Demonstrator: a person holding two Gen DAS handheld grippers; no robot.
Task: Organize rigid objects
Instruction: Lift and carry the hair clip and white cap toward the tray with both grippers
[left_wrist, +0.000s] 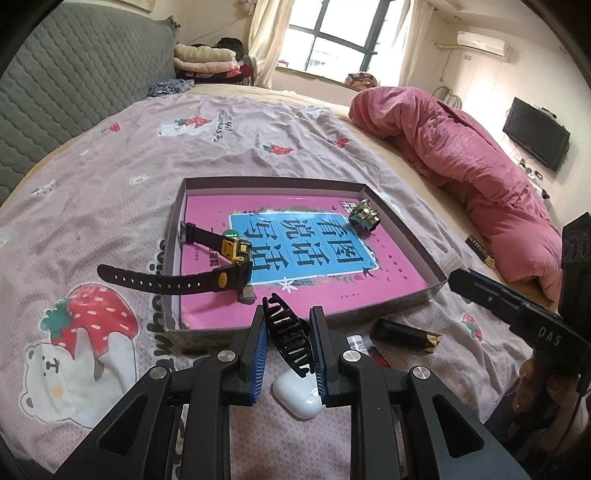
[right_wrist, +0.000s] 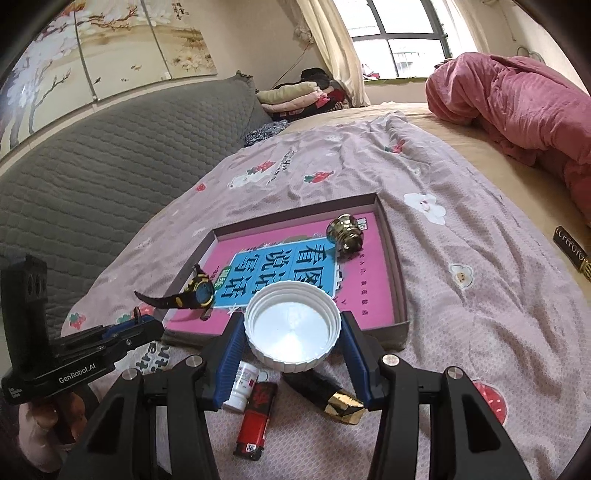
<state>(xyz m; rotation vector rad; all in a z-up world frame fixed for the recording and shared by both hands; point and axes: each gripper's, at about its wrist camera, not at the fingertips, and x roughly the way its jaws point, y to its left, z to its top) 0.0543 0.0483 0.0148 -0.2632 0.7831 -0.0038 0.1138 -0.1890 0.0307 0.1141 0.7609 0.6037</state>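
My left gripper (left_wrist: 288, 332) is shut on a black hair claw clip (left_wrist: 286, 338), held just in front of the near wall of a shallow grey box (left_wrist: 177, 221) lined with a pink and blue book. A black and yellow watch (left_wrist: 221, 266) lies over the box's left wall, and a small metallic jar (left_wrist: 364, 216) stands at its far right. My right gripper (right_wrist: 293, 332) is shut on a white plastic lid (right_wrist: 293, 330), held near the box's (right_wrist: 400, 288) front edge. The watch (right_wrist: 192, 295) and the jar (right_wrist: 345, 236) also show in the right wrist view.
On the strawberry bedsheet in front of the box lie a white earbud case (left_wrist: 297, 397), a black and gold tube (right_wrist: 328, 395), a red lighter (right_wrist: 255, 421) and a small white bottle (right_wrist: 242, 386). A pink duvet (left_wrist: 461, 147) is piled at right. A grey headboard (right_wrist: 92, 184) stands at left.
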